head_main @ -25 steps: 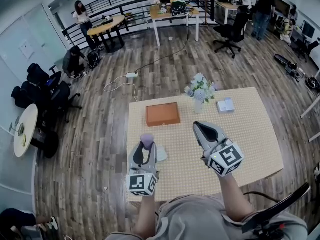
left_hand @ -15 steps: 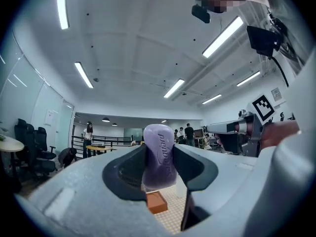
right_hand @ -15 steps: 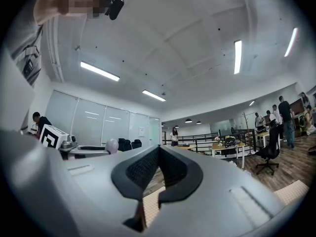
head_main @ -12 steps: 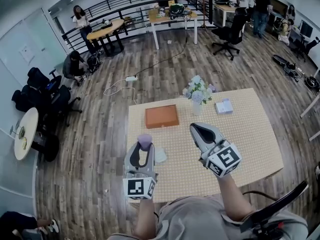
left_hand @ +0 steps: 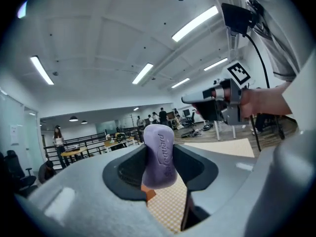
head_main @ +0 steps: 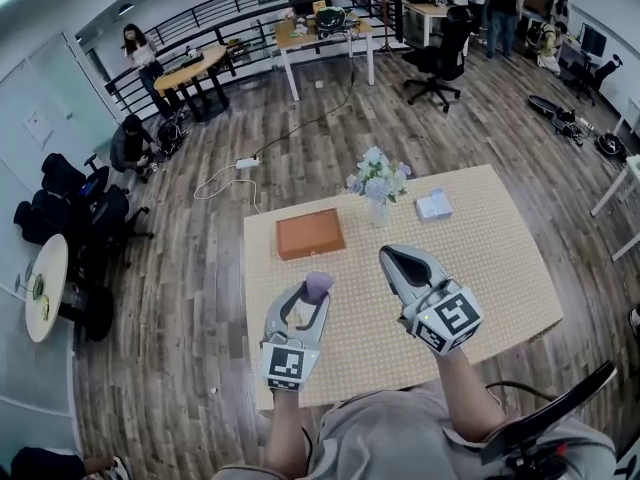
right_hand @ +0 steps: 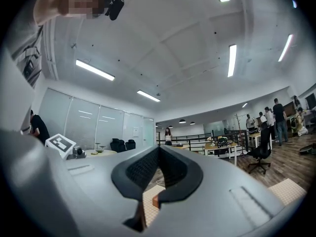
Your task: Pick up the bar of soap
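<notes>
Head view: the left gripper [head_main: 312,300] was seen clamped on the purple bar of soap [head_main: 319,285], which was held over the near-left part of the table [head_main: 480,268], at 6 o'clock from the brown box [head_main: 309,233]. Left gripper view: the soap was pinched upright between both pads, with the table surface visible below it. The right gripper [head_main: 398,258] was recorded at 3 o'clock from the soap, jaws brought together, nothing between them. A vase of flowers [head_main: 376,180] was noted at 1 o'clock from the box.
</notes>
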Demonstrator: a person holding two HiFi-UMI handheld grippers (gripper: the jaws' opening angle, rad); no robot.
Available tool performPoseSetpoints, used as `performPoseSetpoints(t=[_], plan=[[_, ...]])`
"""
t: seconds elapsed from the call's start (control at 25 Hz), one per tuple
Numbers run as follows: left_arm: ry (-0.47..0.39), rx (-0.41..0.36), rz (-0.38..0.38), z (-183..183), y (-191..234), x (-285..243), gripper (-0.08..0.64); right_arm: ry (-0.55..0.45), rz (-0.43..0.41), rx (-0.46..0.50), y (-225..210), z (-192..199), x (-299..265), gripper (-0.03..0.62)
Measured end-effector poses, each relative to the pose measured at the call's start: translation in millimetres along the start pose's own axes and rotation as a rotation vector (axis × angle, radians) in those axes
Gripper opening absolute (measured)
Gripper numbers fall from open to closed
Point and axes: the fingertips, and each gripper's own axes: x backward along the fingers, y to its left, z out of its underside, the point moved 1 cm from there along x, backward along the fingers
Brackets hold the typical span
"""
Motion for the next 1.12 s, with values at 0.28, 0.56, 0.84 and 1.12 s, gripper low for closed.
performPoseSetpoints(t=[0.28,0.56,0.84,1.12], plan=[[0.242,-0.09,0.313,94.4,-70.6,-56.3,0.163,0.001,0.077,0.006,-18.4,0.8,25.1,-0.002],[0.503,-0.183,0.516,195.5,-125.0,-78.0,0.163,0.004,0.111,0.008,-19.2,-4.9,39.6,-0.002],[0.759,-0.264,0.699,301.2,-169.2,-78.9,0.163,0.032,0.107,-0.007,-17.6,8.6,42.8,-0.002],[0.929,-0.309,0.828,370.5,-198.3,-61.4,0.163,0.065,0.077,-0.001,-6.3,13.2,38.3,-0.002]])
